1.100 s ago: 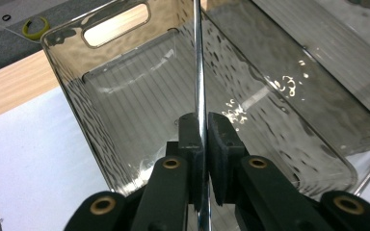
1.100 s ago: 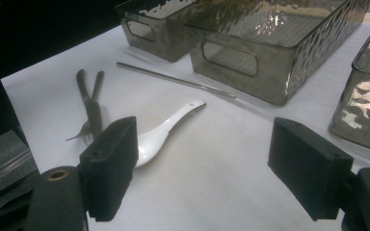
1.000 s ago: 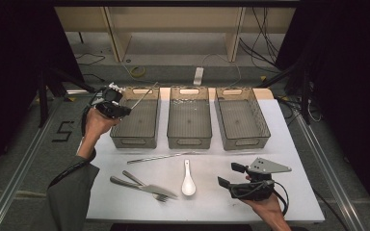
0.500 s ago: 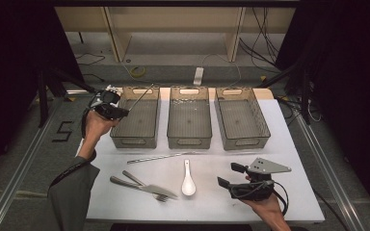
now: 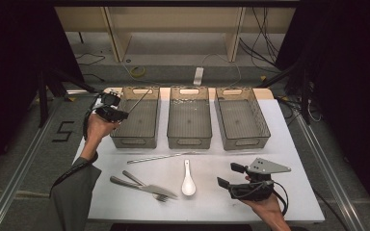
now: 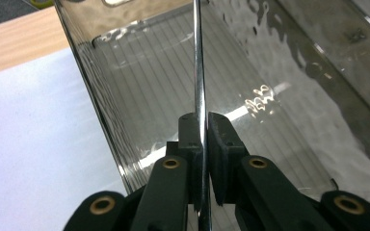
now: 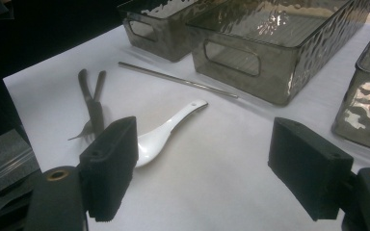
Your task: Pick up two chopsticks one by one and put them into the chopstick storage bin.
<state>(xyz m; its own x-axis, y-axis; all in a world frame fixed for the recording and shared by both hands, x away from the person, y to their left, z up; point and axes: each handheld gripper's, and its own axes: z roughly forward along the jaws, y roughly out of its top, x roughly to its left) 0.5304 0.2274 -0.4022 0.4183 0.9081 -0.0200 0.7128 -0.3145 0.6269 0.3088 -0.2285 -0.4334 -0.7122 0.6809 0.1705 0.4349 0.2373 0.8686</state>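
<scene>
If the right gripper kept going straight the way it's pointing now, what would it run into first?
Probably the white spoon: it lies on the table just beyond the open right gripper, toward its left jaw. Farther along lies a metal chopstick. Depth is hard to judge.

Black numeral "5" point(image 5: 63, 131) marked on grey floor left of table point(image 5: 294, 144), seen in high view. No other readable text, label or brand on bins, cutlery or grippers.

open white tabletop point(image 5: 270, 159) ahead of the right gripper point(image 7: 202, 178), spoon point(image 5: 188, 179), knife and fork point(image 5: 144, 187) lying left, metal rod point(image 5: 166, 157) across front of three bins point(image 5: 190, 142) blocking the far side
</scene>
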